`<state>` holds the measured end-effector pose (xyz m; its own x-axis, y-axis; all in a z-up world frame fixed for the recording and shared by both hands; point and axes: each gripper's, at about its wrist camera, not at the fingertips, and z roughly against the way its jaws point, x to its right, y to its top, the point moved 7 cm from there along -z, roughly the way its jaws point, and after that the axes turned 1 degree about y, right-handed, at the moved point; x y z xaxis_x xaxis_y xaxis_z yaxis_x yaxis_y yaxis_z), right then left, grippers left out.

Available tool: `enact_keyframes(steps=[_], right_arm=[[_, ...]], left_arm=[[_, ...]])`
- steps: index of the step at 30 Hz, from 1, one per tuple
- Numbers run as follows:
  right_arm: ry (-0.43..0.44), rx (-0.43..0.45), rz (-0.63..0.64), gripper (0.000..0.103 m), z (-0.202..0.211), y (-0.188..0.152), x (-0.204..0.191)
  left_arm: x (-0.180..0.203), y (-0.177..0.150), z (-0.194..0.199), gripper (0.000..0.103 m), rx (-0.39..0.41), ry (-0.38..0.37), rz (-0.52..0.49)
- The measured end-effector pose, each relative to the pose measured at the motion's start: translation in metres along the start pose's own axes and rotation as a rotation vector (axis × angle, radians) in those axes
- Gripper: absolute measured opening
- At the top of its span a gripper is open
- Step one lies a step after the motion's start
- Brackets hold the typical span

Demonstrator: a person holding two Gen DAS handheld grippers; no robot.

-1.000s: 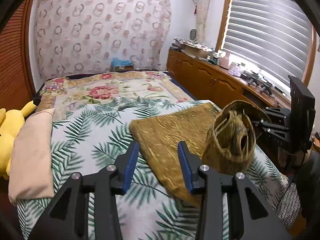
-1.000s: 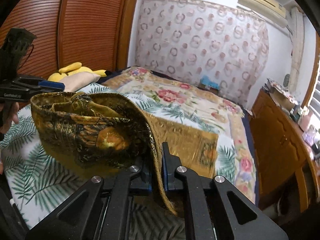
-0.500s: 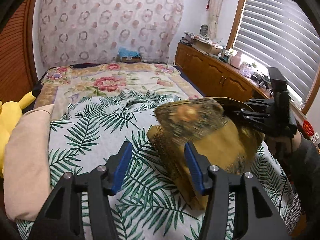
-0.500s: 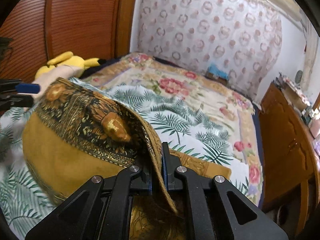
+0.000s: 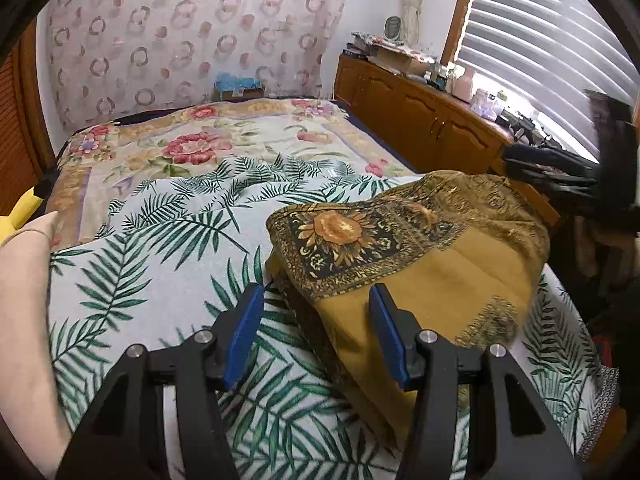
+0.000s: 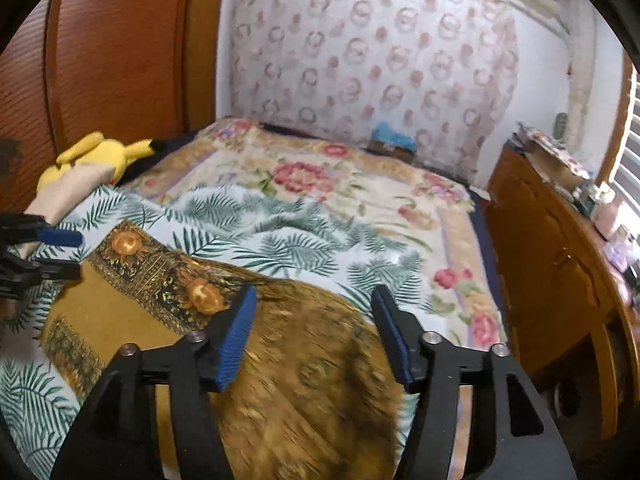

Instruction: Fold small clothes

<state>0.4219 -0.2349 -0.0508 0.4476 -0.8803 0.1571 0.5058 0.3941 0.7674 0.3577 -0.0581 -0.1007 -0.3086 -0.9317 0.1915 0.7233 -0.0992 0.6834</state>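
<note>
Fingers spread wide on the left gripper, blue pads apart and gripping nothing. The mustard-gold cloth lies on the bed, mostly ahead of and to the right of these fingers, and its near corner sits between them. A dark patterned border with an orange sunflower is folded over on top of the plain gold part, just beyond the fingertips.

Over to the right gripper: its fingers are spread apart too, released, with the cloth lying loose beneath and between them, blurred close to the camera. The cloth runs off to the left of these fingers, where the flower border shows again. Far left in this view, the left gripper's 2 fingers reach in at the cloth's far edge.

The palm-leaf sheet lies beyond the cloth, with a floral blanket farther on. A yellow plush toy rests well off to the left, a wooden cabinet to the right.
</note>
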Motion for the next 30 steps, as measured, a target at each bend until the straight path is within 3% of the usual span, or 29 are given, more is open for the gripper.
enact_keyframes(steps=[4,11,24,30], right_arm=[[-0.007,-0.036,-0.036,0.072,0.007,-0.017,0.018],[0.001,-0.126,-0.126,0.073,-0.026,-0.052,0.039],[0.124,-0.185,-0.200,0.074,-0.065,-0.064,0.037],[0.123,-0.192,-0.173,0.073,-0.069,-0.062,0.031]], left_arm=[[-0.005,-0.003,-0.016,0.054,-0.031,0.001,0.013],[-0.012,-0.011,-0.029,0.054,-0.064,0.000,0.029],[-0.013,-0.013,-0.030,0.055,-0.047,0.000,0.024],[-0.016,-0.010,-0.034,0.056,-0.070,0.002,0.030]])
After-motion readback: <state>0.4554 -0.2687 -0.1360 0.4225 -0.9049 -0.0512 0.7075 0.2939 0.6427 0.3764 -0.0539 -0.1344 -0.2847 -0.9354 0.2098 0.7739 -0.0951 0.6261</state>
